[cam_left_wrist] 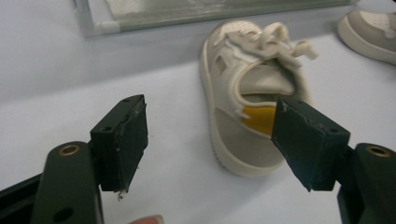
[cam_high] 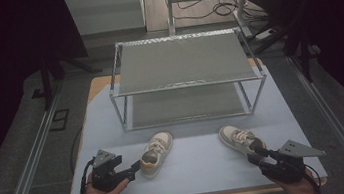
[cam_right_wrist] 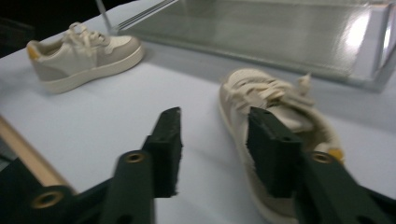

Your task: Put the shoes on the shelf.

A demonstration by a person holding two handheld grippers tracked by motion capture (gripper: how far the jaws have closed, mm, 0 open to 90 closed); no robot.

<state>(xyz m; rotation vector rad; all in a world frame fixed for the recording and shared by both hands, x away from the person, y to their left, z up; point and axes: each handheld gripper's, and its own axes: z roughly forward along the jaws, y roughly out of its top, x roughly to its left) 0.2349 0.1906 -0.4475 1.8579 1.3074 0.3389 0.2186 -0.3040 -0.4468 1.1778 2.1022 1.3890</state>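
Two small cream and grey shoes with yellow heel tabs lie on the pale table. The left shoe [cam_high: 157, 153] points toward the rack, and my left gripper [cam_high: 132, 172] sits just left of its heel. In the left gripper view the left gripper [cam_left_wrist: 212, 128] is open, its right jaw in front of the heel of that shoe [cam_left_wrist: 243, 88], not touching it. The right shoe [cam_high: 239, 139] lies with its heel close to my right gripper [cam_high: 255, 154]. The right gripper [cam_right_wrist: 217, 135] is open, one jaw over this shoe's [cam_right_wrist: 275, 105] side, nothing gripped.
A two-tier metal rack [cam_high: 184, 60] with grey shelves stands on the far half of the table [cam_high: 195, 174]. The other shoe appears at the edge of each gripper view [cam_left_wrist: 369, 28] [cam_right_wrist: 84, 51]. A person's hands hold both grippers at the table's near edge.
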